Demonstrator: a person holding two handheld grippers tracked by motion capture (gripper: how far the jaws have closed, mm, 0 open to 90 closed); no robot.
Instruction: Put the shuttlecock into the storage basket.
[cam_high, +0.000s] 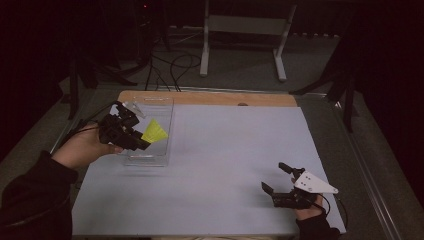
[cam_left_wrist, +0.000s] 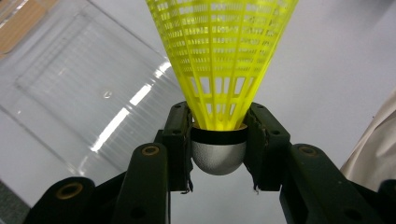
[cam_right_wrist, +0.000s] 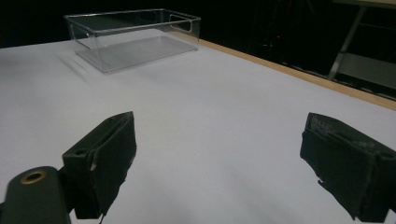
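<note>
Far left on the table (cam_high: 225, 165) sits the box (cam_high: 150, 160), close to the far edge. Over the box, inside its outline in the high view, hangs the shuttlecock (cam_high: 154, 131), pinched at its cap between the jaws of the left gripper (cam_high: 141, 142), which comes in from the left. Near right, well apart from the box, the right gripper (cam_high: 276, 178) rests low over the table, jaws spread wide.

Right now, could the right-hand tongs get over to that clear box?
Probably yes. The right tongs stand open and empty, and only bare white table lies between them and the clear box; the left tongs hold a yellow shuttlecock over it.
</note>
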